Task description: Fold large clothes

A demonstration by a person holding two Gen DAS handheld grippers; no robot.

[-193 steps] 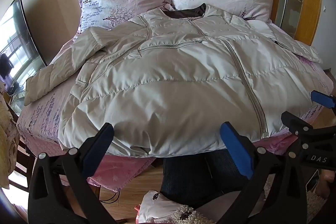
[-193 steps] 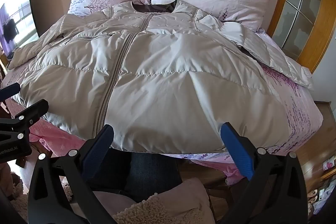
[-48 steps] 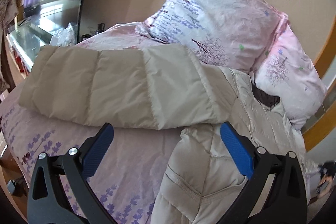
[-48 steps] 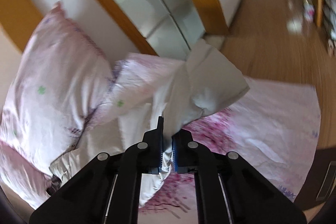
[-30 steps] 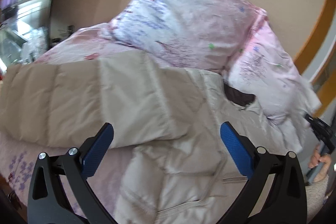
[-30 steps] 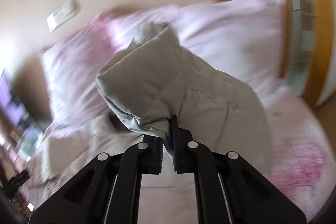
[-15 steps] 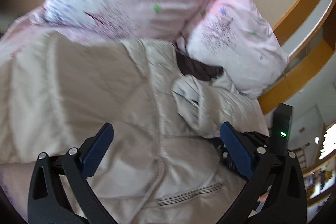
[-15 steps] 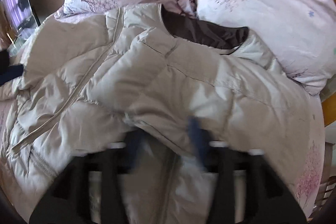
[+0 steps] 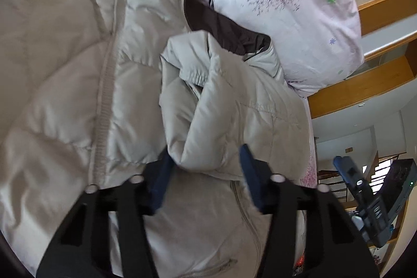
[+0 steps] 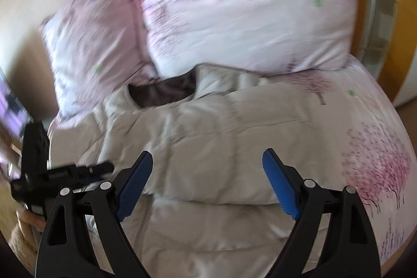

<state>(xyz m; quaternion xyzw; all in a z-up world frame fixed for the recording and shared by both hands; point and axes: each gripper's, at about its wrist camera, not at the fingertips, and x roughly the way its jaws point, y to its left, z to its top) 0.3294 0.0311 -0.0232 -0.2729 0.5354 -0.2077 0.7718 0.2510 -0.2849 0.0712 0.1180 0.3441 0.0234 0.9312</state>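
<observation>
Left wrist view: the pale beige quilted puffer jacket lies spread on the bed, its collar up against the pink floral pillow.
Left gripper: jaws closing around the folded-over sleeve; the puffy roll sits between the blue pads, which are blurred, so pressing contact isn't clear yet.
Collar: dark brown lining shows at the neck.
Right wrist view: blurred, but the jacket fills the bed below the pillows, beside the pink floral sheet.
Right gripper: jaws opening, wide apart, nothing between them.
Handling: looks light, soft and springy, with a slick shell; folds will likely puff back up.
Where to grip: I'd pinch a thick bunch at the sleeve end or a stitched seam, not the smooth panel.
</observation>
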